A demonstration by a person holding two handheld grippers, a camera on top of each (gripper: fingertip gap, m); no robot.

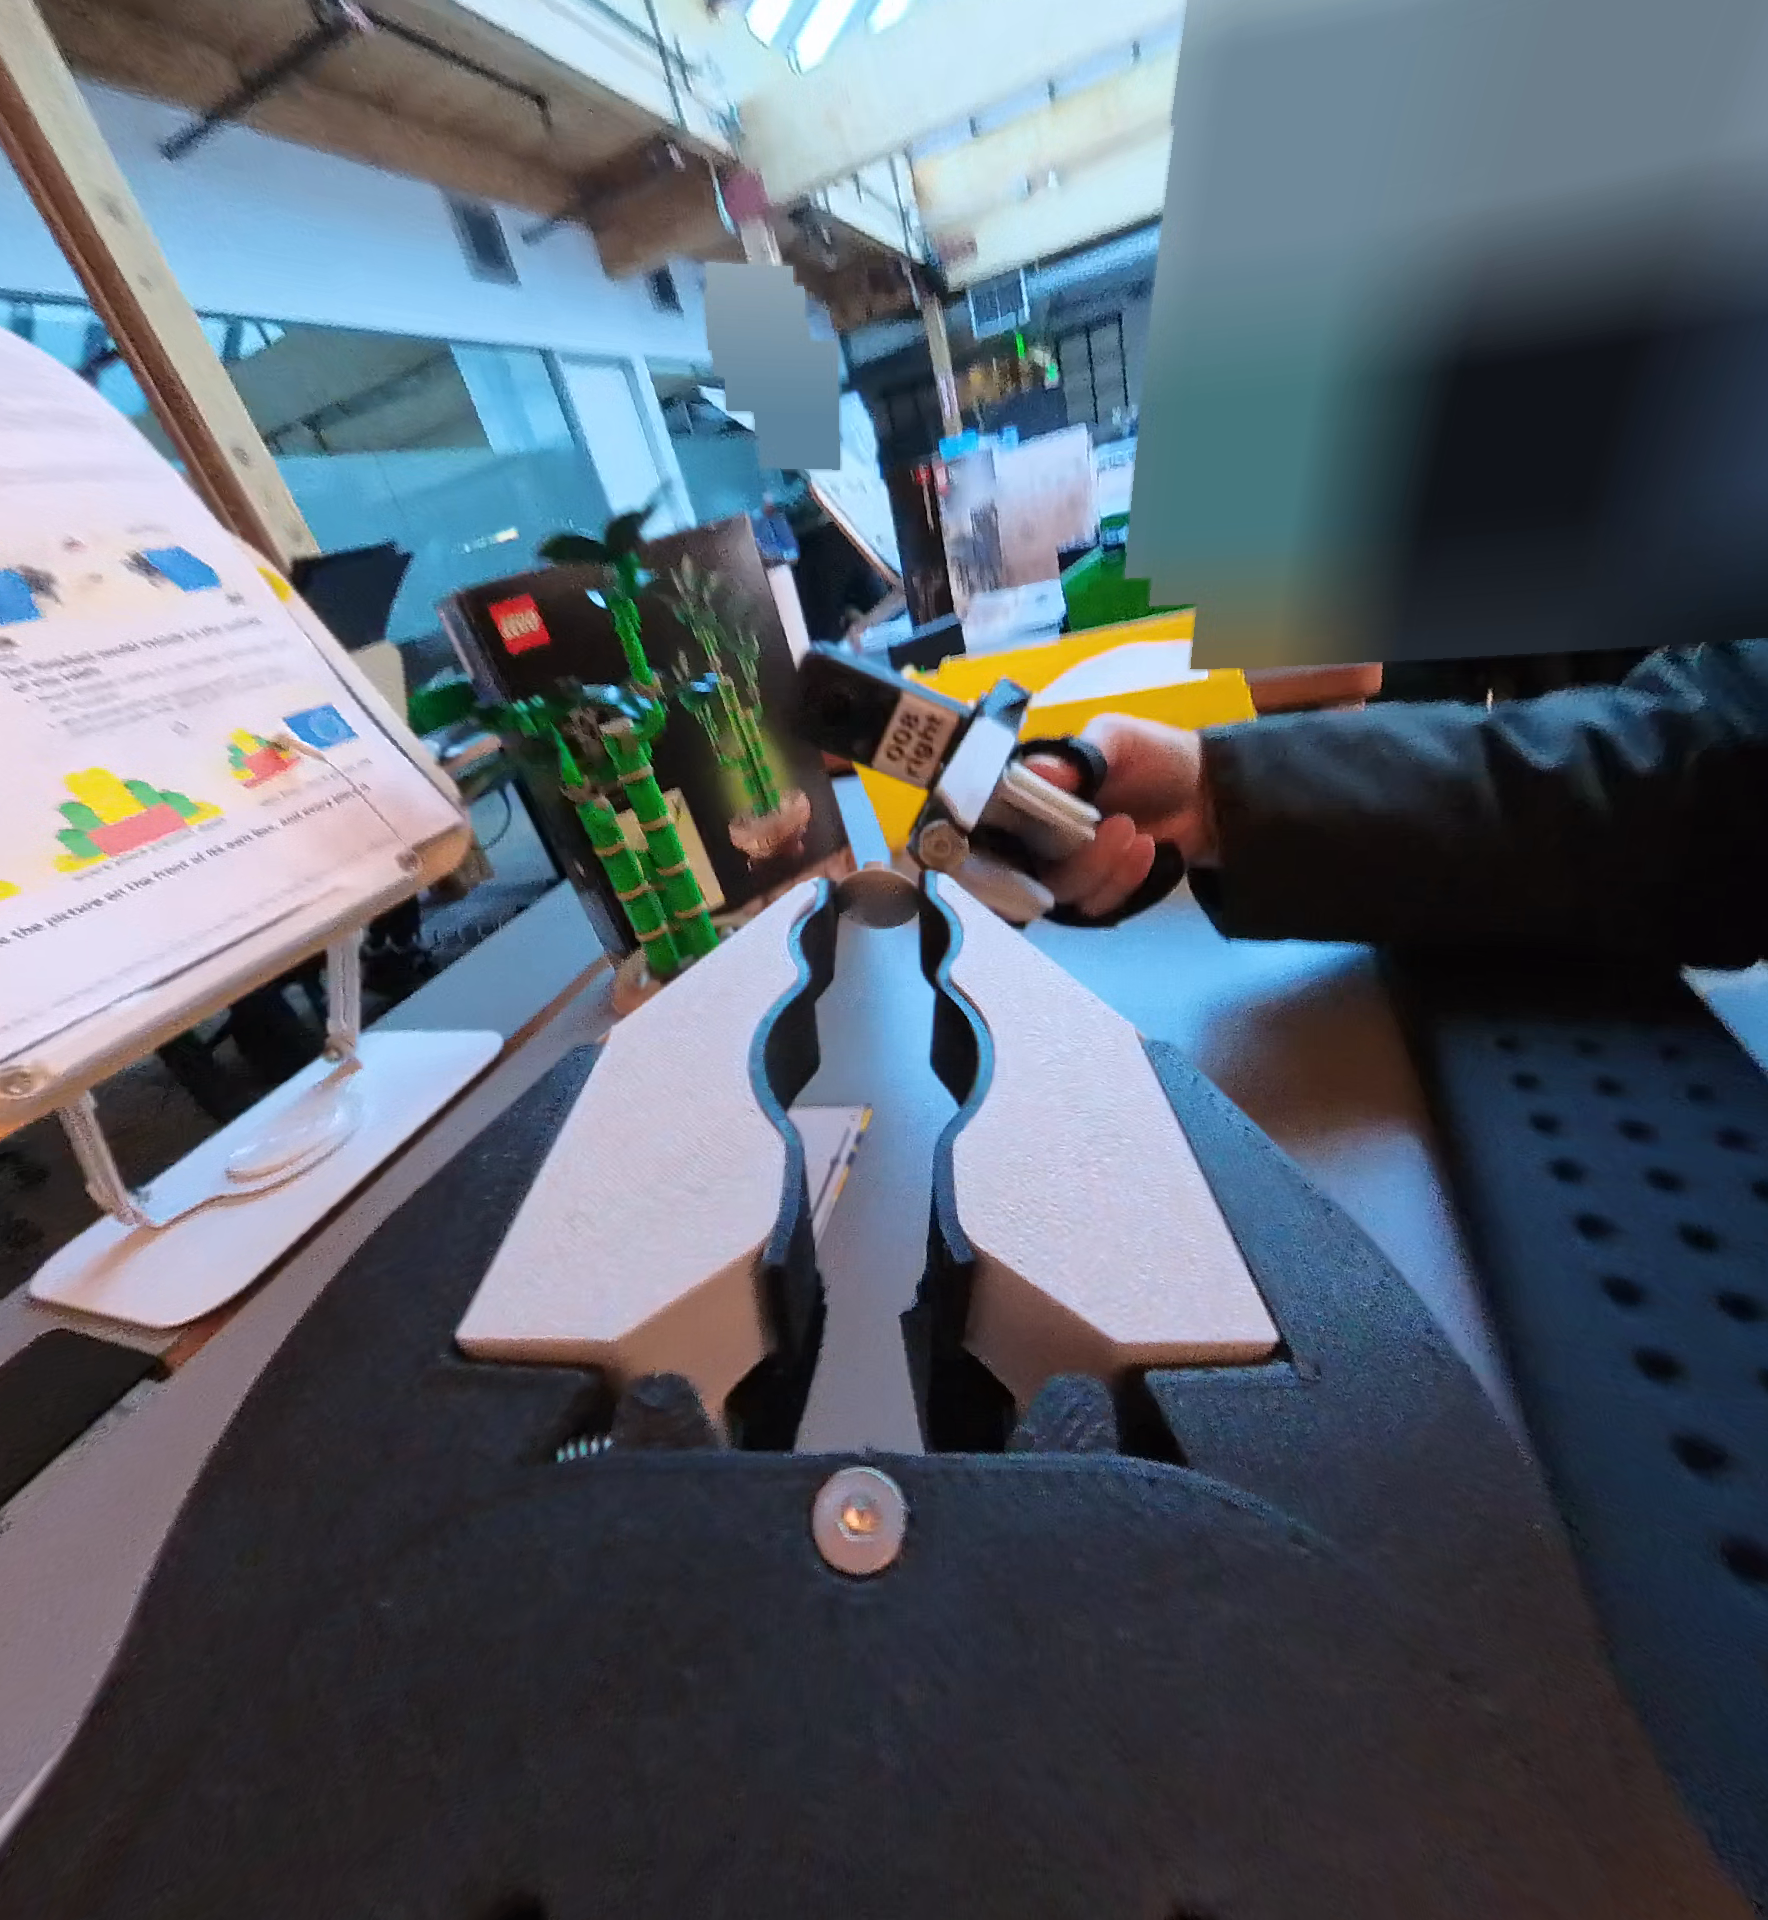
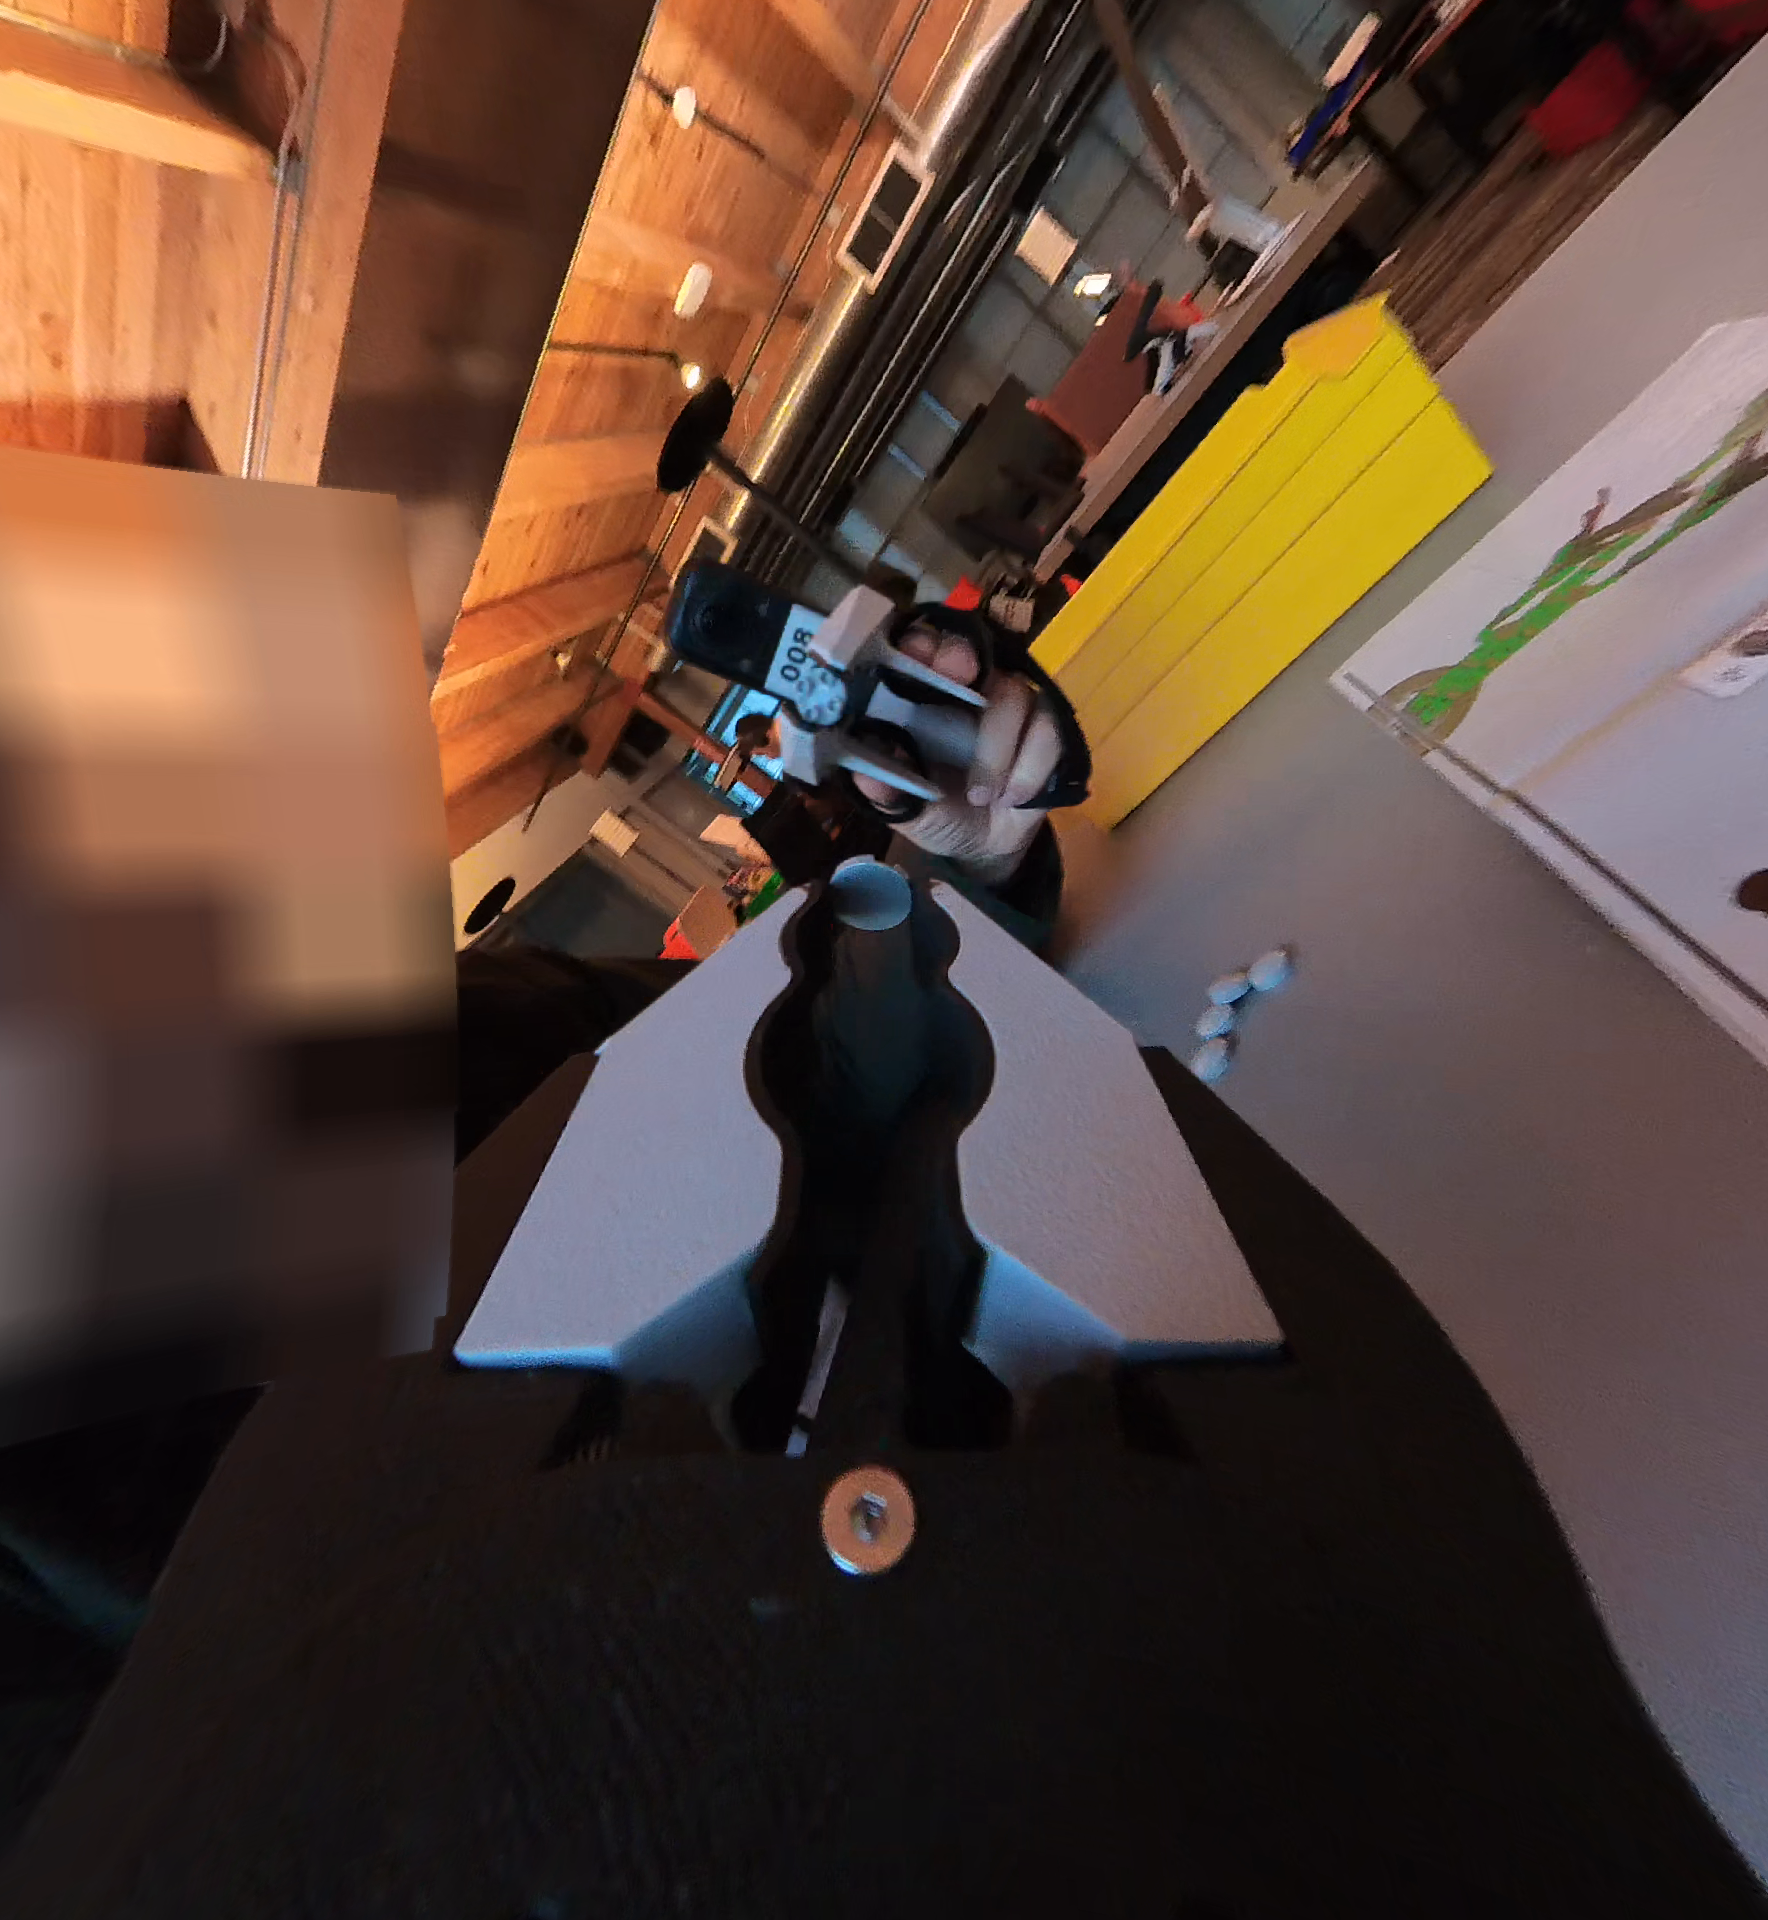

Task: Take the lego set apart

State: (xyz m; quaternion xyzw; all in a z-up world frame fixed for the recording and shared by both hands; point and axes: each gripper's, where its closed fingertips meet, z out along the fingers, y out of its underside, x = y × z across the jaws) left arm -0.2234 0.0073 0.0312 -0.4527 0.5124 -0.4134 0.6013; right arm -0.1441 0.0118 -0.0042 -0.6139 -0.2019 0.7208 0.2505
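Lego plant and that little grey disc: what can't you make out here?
Lego plant: base hidden behind the left gripper, left wrist view.
Grey disc: one piece or two stacked? Too small in both views; fingers of the right gripper cover its edges.
Upper right, left wrist view: masked by a blur patch.

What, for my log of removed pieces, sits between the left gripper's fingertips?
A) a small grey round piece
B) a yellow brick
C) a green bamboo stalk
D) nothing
A: the small grey round piece sits pinched at the tips of the left gripper, while the green bamboo model stands apart on the table.
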